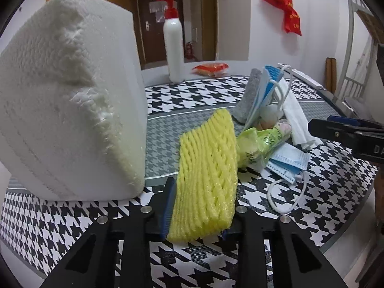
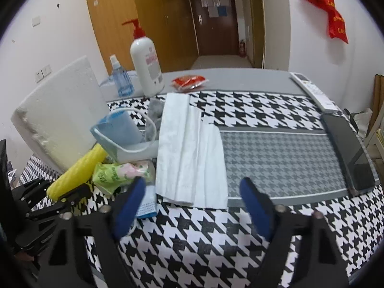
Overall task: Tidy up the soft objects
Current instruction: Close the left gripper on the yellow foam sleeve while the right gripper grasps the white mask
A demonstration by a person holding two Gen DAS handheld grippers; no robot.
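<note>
- Foam net [image 1: 206, 175], yellow and ribbed, sits clamped between the blue pads of the left gripper [image 1: 200, 216], whose jaws are closed onto its lower end; the net rises at a tilt above the houndstooth cloth [image 1: 324, 187].
- White foam block [image 1: 69, 96] stands just left of the net, its dented face turned toward the left wrist camera.
- Beside the net on its right lies a heap of soft things: a green wrapper [image 1: 259, 144], blue masks [image 1: 288, 163] with white ear loops, a white mask [image 1: 295, 110] and a grey cloth [image 1: 249, 96] leaning upright behind them.
- Right gripper [image 2: 194, 206] hovers over the cloth with its blue-padded jaws spread wide and nothing between them; its tip also enters the left wrist view from the right edge.
- Seen from the right wrist camera, white tissue sheets [image 2: 189, 151] lie flat on the cloth just ahead of the open jaws, with the heap and the net to their left.
- A white pump bottle [image 2: 146, 67] with a red top and a blue spray bottle [image 2: 121, 79] stand at the table's far side, near a red packet [image 2: 189, 81].
- A white remote [image 2: 312, 91] and a dark phone [image 2: 348, 148] lie along the table's right edge, well apart from the heap.
- A red bag [image 2: 324, 4] hangs on the wall.
</note>
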